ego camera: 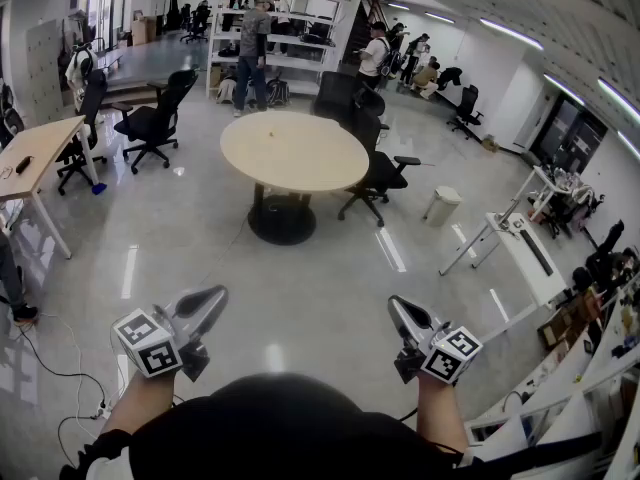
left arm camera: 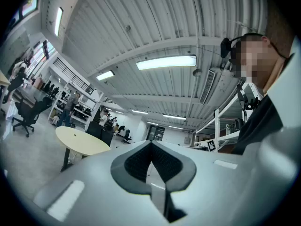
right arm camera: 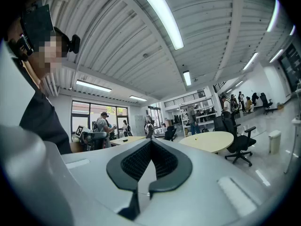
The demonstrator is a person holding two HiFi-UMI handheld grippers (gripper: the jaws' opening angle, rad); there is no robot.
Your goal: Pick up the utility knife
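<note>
The left tongs (ego camera: 208,303) are held low at the left above the glossy floor (ego camera: 300,288). They are clenched, with nothing between the jaws. Ahead, well apart from both tongs, a round beige tabletop (ego camera: 310,163) is carried on a dark pedestal (ego camera: 281,218). One small speck (ego camera: 268,136) lies on it, left of its middle. It is too small for shape or colour to be read, so the utility knife cannot be confirmed there. The right tongs (ego camera: 400,313) are likewise clenched and empty.
</note>
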